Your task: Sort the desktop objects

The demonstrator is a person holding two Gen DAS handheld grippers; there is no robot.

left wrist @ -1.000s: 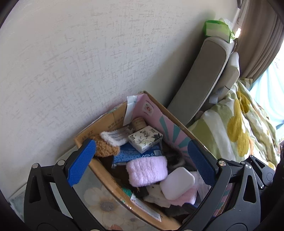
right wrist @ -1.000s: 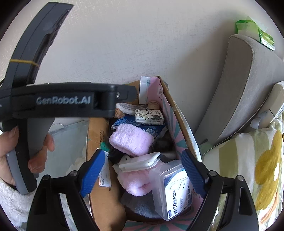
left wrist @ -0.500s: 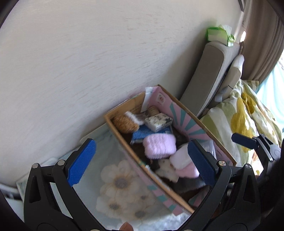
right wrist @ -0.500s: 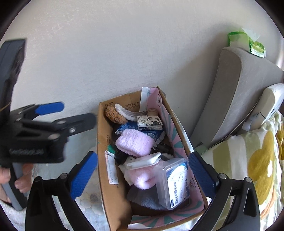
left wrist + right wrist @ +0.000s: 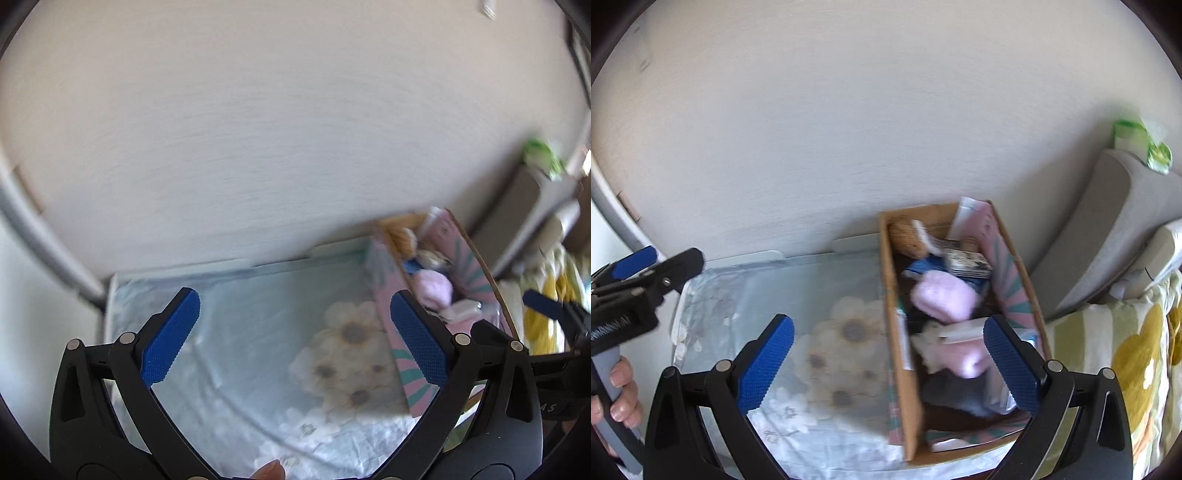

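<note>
A cardboard box (image 5: 891, 295) with pink inner walls stands at the right of the table against the wall; it also shows in the left wrist view (image 5: 388, 295). It holds a fluffy pink item (image 5: 942, 297), a patterned small box (image 5: 967, 262), a brown fuzzy item (image 5: 905, 236), a second pink item (image 5: 964, 356) and a clear plastic case (image 5: 1001, 391). My left gripper (image 5: 293, 336) is open and empty above the floral cloth, left of the box. My right gripper (image 5: 886, 363) is open and empty, raised over the box's near left wall.
A pale blue floral cloth (image 5: 812, 332) covers the table. A plain wall stands behind. Grey cushions (image 5: 1108, 221) and a yellow-flowered blanket (image 5: 1126, 350) lie to the right. A green pack (image 5: 1141, 144) sits on the cushion top. The left gripper also shows in the right wrist view (image 5: 639, 273).
Both grippers have pulled back and up from the box and swung left. The left one now looks at the cloth, with the box at its right.
</note>
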